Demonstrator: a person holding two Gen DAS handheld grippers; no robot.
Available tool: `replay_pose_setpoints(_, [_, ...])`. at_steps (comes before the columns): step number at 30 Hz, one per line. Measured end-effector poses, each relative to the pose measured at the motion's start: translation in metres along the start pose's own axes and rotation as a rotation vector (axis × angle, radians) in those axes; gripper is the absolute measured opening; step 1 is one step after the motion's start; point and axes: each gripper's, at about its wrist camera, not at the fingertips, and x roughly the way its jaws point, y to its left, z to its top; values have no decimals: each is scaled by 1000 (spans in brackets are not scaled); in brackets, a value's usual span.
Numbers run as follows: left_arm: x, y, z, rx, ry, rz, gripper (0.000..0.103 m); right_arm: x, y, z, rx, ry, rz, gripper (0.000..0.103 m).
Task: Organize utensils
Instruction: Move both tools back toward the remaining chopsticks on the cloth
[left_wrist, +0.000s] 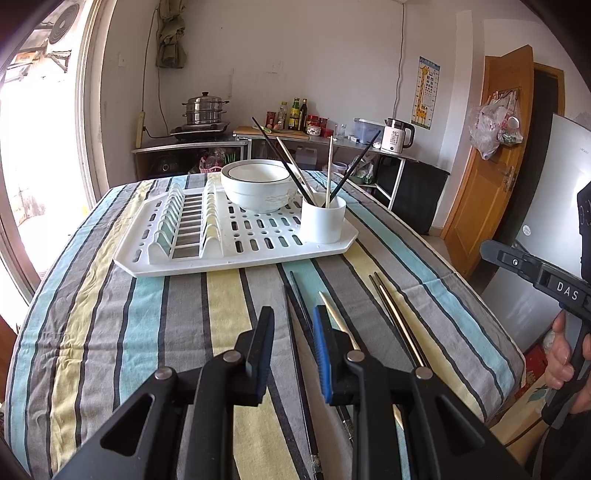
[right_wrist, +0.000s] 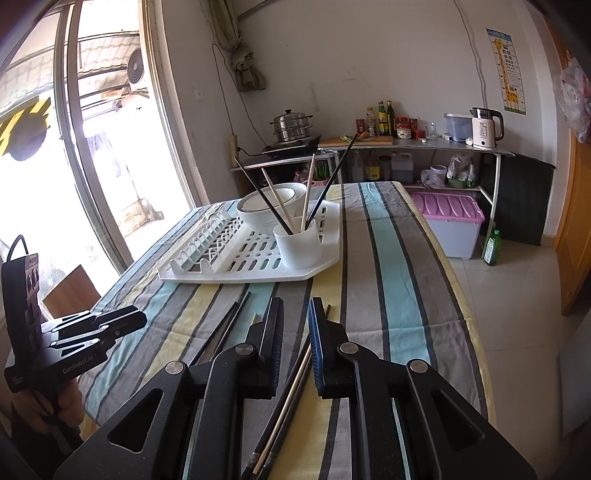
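Behind the bench's striped cloth (left_wrist: 147, 332) runs a steel counter (right_wrist: 417, 147). On it, a steamer pot (right_wrist: 291, 127) stands at the window end, bottles (right_wrist: 384, 118) midway, a white kettle (right_wrist: 484, 127) at the far end; a purple-lidded bin (right_wrist: 448, 218) sits below.

Your tabletop cloth (left_wrist: 147, 314): stripes of grey, pale yellow and light blue, edged by thin black lines. Drying rack (left_wrist: 236, 254): plain white. Bowl (left_wrist: 258, 184) on it: white, a dark ring round the rim. Utensil cup (left_wrist: 323, 221): white, holding black and pale wooden chopsticks (left_wrist: 328, 173). Your left gripper (left_wrist: 293, 354): black, with one blue pad. Right gripper (right_wrist: 295, 347): black, likewise blue-padded. Loose chopsticks (right_wrist: 291, 391) on the cloth: black and tan.
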Motion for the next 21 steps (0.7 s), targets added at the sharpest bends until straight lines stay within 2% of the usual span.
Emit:
replay_pose_setpoints(10, [24,3,-3,-1,58,3,23,26,-3,-4,12,56,-6,14])
replay_pose_setpoints(21, [78,5,6,8,178,12,23,84,-23,-5,43,190,-49,14])
